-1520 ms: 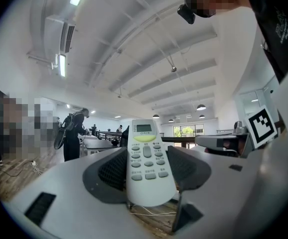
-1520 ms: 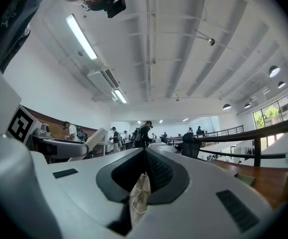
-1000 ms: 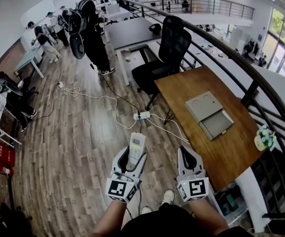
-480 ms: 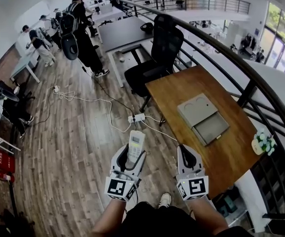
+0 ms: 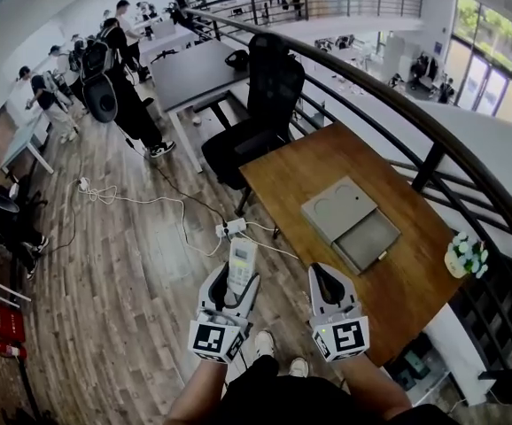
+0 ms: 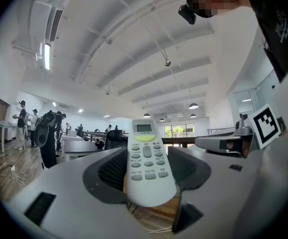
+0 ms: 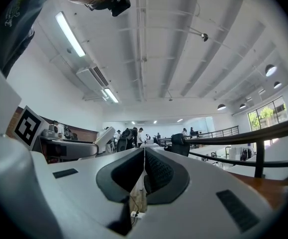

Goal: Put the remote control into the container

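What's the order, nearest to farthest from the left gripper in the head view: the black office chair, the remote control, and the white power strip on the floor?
1. The remote control, clamped between the jaws of the left gripper.
2. The white power strip, on the floor just ahead of it.
3. The black office chair, farther ahead, well beyond the strip.

Wooden surface (image 5: 398, 282) with grey container (image 5: 336, 206) now closer, shifted left in head view. Right tool (image 5: 324, 271) now overlaps surface's near edge. Black chair (image 5: 269, 96), floor power strip (image 5: 231, 229) also drift left.
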A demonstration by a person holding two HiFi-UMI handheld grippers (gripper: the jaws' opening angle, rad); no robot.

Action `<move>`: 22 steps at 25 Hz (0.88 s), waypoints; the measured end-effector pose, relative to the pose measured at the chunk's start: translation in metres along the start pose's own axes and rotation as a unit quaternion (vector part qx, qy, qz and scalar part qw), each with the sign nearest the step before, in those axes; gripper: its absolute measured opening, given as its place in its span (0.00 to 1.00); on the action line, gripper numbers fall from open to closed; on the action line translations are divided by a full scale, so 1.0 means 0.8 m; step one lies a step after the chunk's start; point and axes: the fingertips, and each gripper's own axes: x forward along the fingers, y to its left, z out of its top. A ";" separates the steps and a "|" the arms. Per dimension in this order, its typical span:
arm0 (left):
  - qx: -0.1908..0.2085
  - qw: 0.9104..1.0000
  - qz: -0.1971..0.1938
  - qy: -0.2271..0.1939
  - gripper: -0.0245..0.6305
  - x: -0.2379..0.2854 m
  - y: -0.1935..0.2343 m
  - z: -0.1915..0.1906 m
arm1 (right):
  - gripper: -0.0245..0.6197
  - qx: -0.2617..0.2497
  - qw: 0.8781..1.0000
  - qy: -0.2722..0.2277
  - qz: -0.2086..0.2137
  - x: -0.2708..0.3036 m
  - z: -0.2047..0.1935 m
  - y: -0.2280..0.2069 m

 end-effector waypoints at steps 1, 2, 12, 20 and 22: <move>-0.002 1.000 -0.005 -0.002 0.43 0.009 0.003 0.001 | 0.08 0.000 1.000 0.000 -0.006 0.006 0.001 -0.005; -0.002 1.000 -0.010 -0.003 0.43 0.019 0.006 0.004 | 0.08 0.001 1.000 0.000 -0.013 0.013 0.003 -0.010; -0.004 0.998 -0.068 -0.004 0.43 0.104 0.049 0.009 | 0.08 0.005 0.998 0.003 -0.068 0.091 0.004 -0.046; -0.002 0.993 -0.114 -0.002 0.43 0.130 0.068 0.008 | 0.08 0.007 0.993 0.018 -0.114 0.113 -0.008 -0.052; -0.004 0.992 -0.125 -0.001 0.43 0.136 0.071 0.006 | 0.08 0.007 0.992 0.022 -0.127 0.114 -0.013 -0.054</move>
